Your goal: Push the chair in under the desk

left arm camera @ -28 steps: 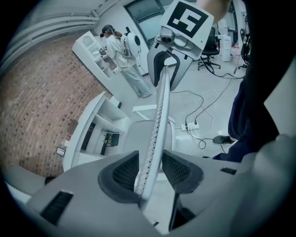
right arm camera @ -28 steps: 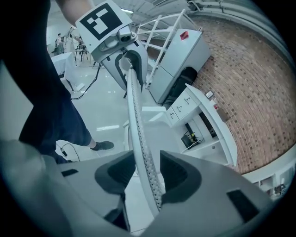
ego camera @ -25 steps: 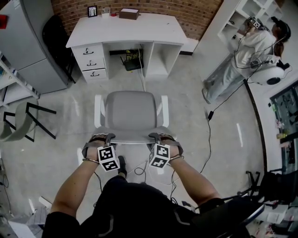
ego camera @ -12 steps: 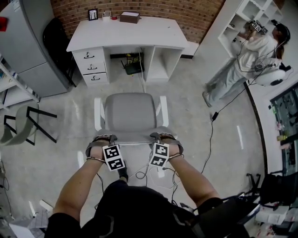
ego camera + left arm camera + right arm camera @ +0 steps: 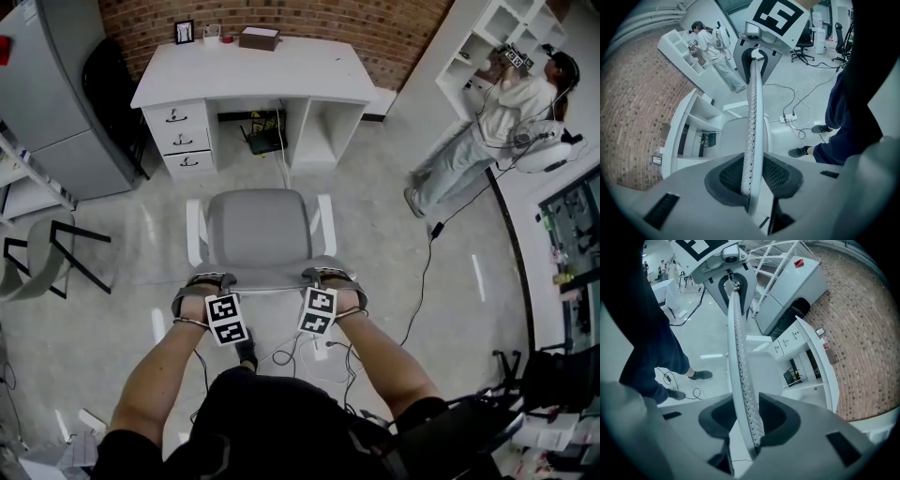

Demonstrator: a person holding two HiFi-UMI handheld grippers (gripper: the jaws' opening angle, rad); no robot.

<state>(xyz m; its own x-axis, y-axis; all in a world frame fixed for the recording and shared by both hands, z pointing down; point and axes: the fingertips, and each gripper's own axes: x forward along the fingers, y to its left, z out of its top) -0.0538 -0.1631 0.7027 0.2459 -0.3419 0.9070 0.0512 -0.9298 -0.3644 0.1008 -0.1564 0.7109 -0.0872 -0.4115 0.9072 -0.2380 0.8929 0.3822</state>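
Observation:
A grey office chair (image 5: pixel 261 225) with white armrests stands a short way in front of the white desk (image 5: pixel 253 67), facing its kneehole. The thin top rim of its backrest (image 5: pixel 267 281) runs between the jaws of both grippers. My left gripper (image 5: pixel 208 281) is at the rim's left end. In the left gripper view the perforated backrest edge (image 5: pixel 754 103) lies in the left gripper (image 5: pixel 752 180), whose jaws are closing, with the dark pads (image 5: pixel 729 176) against it. My right gripper (image 5: pixel 323 277) is at the right end. There too the backrest edge (image 5: pixel 737 343) lies in the right gripper (image 5: pixel 750 420), jaws closing, pads touching.
A drawer unit fills the desk's left side and a router (image 5: pixel 265 139) sits in the kneehole. Cables (image 5: pixel 422 272) trail over the floor to the right. A person (image 5: pixel 487 122) stands at white shelves far right. A black folding chair (image 5: pixel 56 248) and grey cabinet (image 5: pixel 56 103) stand left.
Both grippers have stayed on the backrest's top rim. The chair and desk have shifted only slightly in the view. The person at the shelves has stepped a little.

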